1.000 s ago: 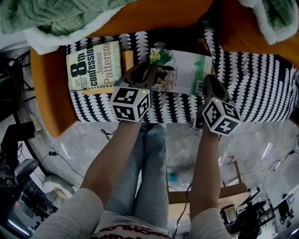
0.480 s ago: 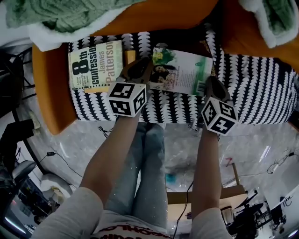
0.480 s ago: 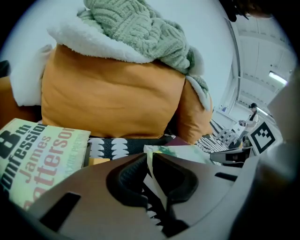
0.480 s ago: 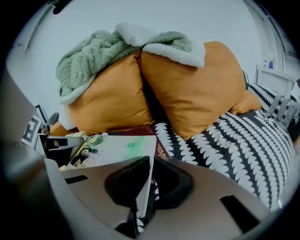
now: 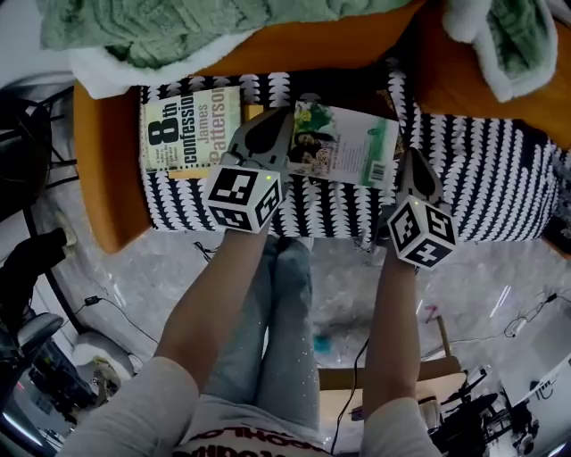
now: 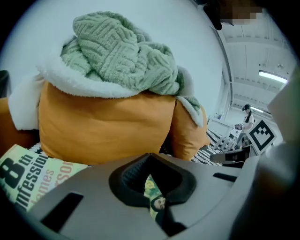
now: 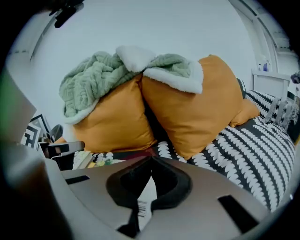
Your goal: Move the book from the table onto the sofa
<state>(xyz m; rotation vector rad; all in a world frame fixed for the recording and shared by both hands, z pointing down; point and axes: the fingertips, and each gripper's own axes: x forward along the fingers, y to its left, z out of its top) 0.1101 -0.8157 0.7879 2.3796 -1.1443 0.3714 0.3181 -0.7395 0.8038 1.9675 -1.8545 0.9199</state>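
Left gripper (image 5: 266, 136), right gripper (image 5: 407, 162) jaws just clamped green paperback book (image 5: 343, 147); you're carrying, next probably lower it level onto black-and-white patterned sofa (image 5: 486, 183).

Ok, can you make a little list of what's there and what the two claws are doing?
Left claw: shut on the left edge of the green book
Right claw: shut on the same book's right corner, by the barcode
Other book: 8th Confession, lying flat on the black-and-white cover, left of the green book
Behind: orange cushions, green blanket on top
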